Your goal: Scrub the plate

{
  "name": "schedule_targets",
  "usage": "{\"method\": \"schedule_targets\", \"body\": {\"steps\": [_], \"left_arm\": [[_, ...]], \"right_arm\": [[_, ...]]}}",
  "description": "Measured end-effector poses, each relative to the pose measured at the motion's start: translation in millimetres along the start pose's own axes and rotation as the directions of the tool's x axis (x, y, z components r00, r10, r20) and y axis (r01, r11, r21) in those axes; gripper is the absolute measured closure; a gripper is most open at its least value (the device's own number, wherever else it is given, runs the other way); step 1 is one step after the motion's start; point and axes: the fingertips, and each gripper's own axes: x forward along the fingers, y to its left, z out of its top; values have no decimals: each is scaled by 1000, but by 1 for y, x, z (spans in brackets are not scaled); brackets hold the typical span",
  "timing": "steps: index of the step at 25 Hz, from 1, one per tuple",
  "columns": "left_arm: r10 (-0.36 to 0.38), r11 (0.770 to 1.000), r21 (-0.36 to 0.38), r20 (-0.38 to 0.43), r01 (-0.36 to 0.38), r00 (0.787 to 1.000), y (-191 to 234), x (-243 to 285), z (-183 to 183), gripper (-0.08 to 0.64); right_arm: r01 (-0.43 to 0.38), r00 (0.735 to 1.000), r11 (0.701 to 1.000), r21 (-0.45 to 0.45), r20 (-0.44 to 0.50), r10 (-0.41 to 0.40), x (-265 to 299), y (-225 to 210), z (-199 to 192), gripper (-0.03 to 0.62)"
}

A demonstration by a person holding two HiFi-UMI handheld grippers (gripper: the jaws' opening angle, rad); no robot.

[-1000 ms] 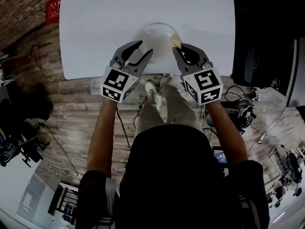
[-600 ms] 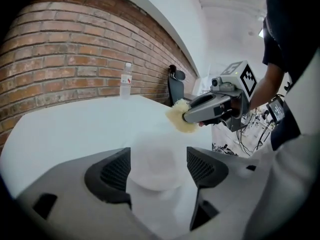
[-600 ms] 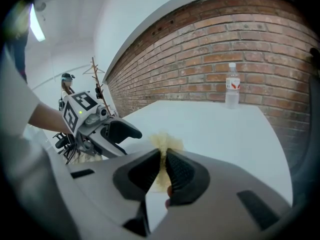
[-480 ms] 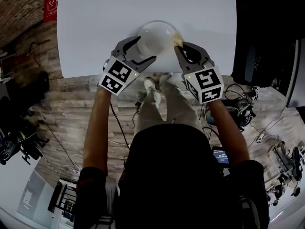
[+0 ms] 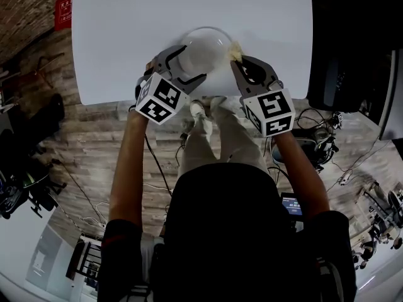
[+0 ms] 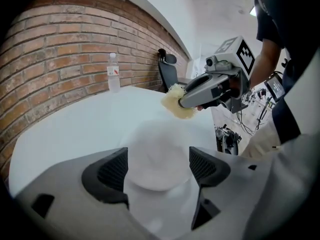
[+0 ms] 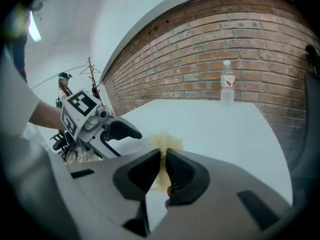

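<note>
Left gripper (image 6: 157, 160), its jaws just opened wide, loosely straddles the round white plate (image 5: 204, 46) at the near edge of the white table (image 5: 126, 30). Better to clamp the rim before the right gripper (image 7: 163, 156), clenching the fluffy yellow scrubber (image 7: 163, 140), rubs.

Head view: steeply down onto the plate (image 5: 204, 50) at the near edge of the table (image 5: 126, 30). Gripper views: low, close behind their jaws, facing the far brick wall (image 6: 60, 49); both share the water bottle (image 6: 114, 73).

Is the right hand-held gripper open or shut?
Shut: the right hand-held gripper has its jaws squeezed together on the yellow sponge, which pokes out past them.
</note>
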Motion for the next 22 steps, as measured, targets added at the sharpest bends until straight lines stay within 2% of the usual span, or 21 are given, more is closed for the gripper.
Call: {"method": "schedule_targets", "body": {"steps": [9,22], "left_arm": [[-33,999,12,-68,34,997,0,13,-14,195],[-33,999,29,-111,36,993,-2,15,-16,195]], "right_arm": [[7,1000,1000,3,-8,-7,2,-3,-5,549],[-2,1000,1000,0,-15,2,6,2,-6,549]]}}
